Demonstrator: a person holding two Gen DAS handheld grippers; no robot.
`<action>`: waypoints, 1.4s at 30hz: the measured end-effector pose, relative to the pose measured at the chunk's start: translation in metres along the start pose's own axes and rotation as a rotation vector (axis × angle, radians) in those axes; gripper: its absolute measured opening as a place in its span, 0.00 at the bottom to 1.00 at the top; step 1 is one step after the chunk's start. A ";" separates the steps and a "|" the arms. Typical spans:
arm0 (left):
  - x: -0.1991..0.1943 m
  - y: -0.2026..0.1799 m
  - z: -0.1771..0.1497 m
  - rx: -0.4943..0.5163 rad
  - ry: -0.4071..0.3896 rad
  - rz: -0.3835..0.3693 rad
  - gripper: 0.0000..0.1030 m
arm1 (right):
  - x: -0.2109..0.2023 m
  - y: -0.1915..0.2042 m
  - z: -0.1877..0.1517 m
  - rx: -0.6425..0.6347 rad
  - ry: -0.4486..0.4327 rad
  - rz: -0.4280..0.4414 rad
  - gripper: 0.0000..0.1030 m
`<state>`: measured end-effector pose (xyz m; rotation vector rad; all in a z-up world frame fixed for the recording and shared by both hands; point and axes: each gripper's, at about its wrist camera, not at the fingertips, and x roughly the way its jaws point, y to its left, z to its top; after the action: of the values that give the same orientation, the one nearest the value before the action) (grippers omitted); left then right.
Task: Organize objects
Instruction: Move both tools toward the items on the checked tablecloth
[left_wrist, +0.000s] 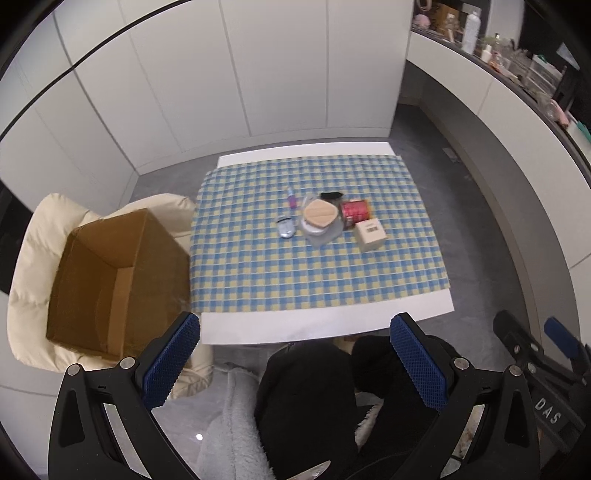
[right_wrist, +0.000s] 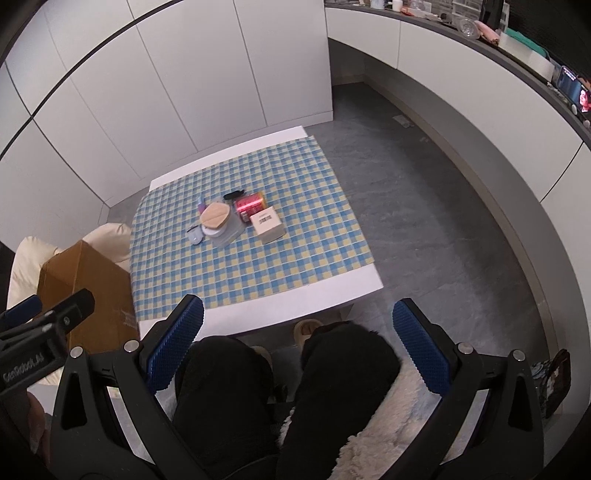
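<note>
I am holding both tools back over my lap, well short of the bench (left_wrist: 325, 328), so I judge the sorting has not started. The left hand-held gripper (left_wrist: 295, 365) is standing wide open with nothing between its blue pads, and the right hand-held gripper (right_wrist: 297, 350) is doing the same.

The things to organize are sitting in a tight cluster near the middle of the checked cloth (left_wrist: 258, 273): a small purple bottle (left_wrist: 291, 199), a flat blue-grey item (left_wrist: 286, 227), a round white container with a tan lid (left_wrist: 318, 216), a red can (left_wrist: 354, 211) lying on its side, a pale carton with a barcode (left_wrist: 371, 234) just beside the can, and a dark object (left_wrist: 331, 195) behind them that I cannot identify. An open cardboard box (left_wrist: 114, 280) is waiting on the cream cushion beside the bench's left edge, and I am taking it as the likely destination.

Next I am planning a long reach forward, picking an outer piece such as the carton first, since the items are crowding one another.
</note>
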<state>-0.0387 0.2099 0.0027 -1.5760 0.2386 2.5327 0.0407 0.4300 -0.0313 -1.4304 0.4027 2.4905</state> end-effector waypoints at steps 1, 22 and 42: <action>0.002 -0.002 0.000 0.005 0.000 -0.003 1.00 | 0.001 -0.002 0.002 0.002 0.001 0.000 1.00; 0.118 -0.004 0.035 -0.063 0.105 -0.054 1.00 | 0.098 -0.001 0.044 -0.008 0.077 -0.063 1.00; 0.230 0.033 0.058 -0.186 0.103 -0.106 0.99 | 0.206 0.031 0.071 -0.092 -0.013 0.028 1.00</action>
<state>-0.1965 0.1997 -0.1769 -1.7373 -0.0700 2.4568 -0.1277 0.4407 -0.1726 -1.4510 0.3121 2.5701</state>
